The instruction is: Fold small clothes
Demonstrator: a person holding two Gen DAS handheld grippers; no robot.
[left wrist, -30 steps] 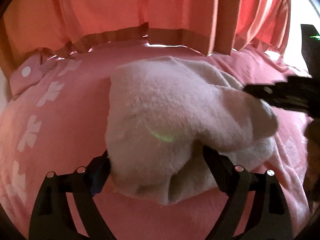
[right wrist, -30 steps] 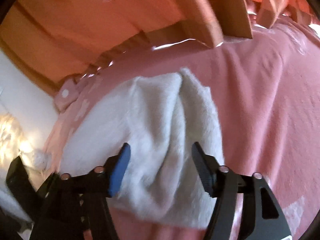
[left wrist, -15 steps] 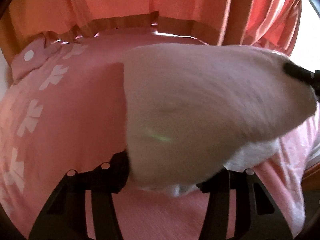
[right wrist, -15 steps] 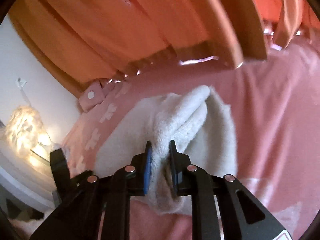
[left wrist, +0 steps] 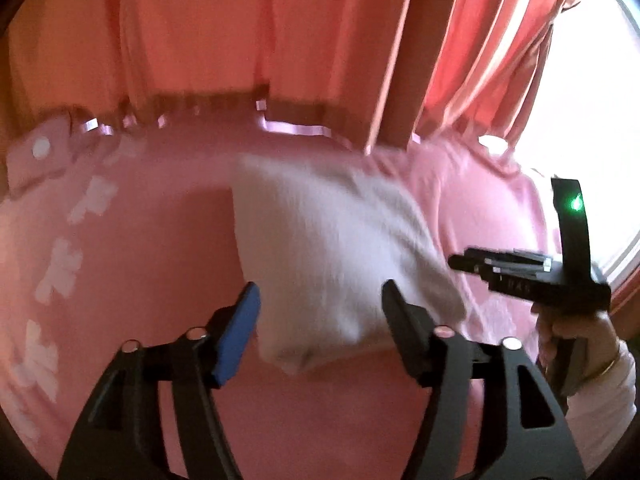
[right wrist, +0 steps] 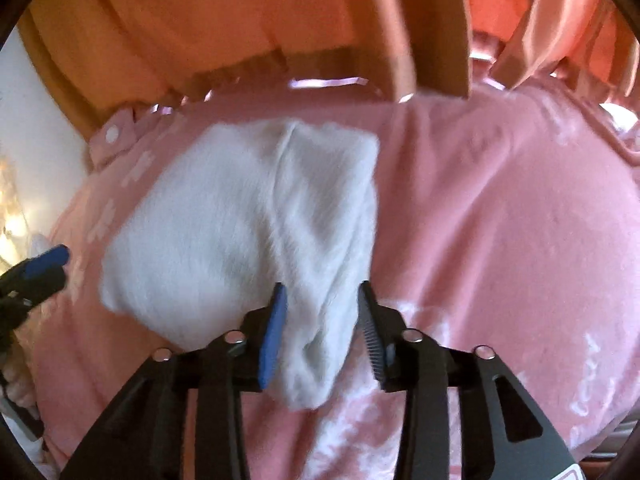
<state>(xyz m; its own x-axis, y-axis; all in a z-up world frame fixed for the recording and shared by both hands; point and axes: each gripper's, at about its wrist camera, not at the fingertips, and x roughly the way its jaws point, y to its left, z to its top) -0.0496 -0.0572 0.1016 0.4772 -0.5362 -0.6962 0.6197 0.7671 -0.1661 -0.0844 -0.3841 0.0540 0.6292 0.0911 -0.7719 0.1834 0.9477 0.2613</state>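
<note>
Black plastic fingers framed both views. Left claw (left wrist: 320, 312) had just been widening again, and its blue pad sat clear of the white fuzzy garment (left wrist: 332, 256), so it stood open over the near edge and was gripping nothing. Right claw (right wrist: 320, 320) had also just been spreading apart, with the garment's (right wrist: 248, 224) near corner hanging between its fingers at about 6 o'clock, but gaps showed on both sides, so I'd call it open too.

Past the fingers, the garment lay folded into a rough rectangle on the bed, resting on a pink blanket (left wrist: 160, 248) with pale flower prints running along 9 o'clock in the left view. Pretty blurry, so I couldn't tell what kind of clothing it was.

Over at 3 o'clock in the left view you could see the other claw with a green light on its body, held by a hand (left wrist: 576, 336) in a light sleeve.

Farther back at 12 o'clock hung orange-red curtains (left wrist: 280, 28), with bright window light at 2 o'clock.
</note>
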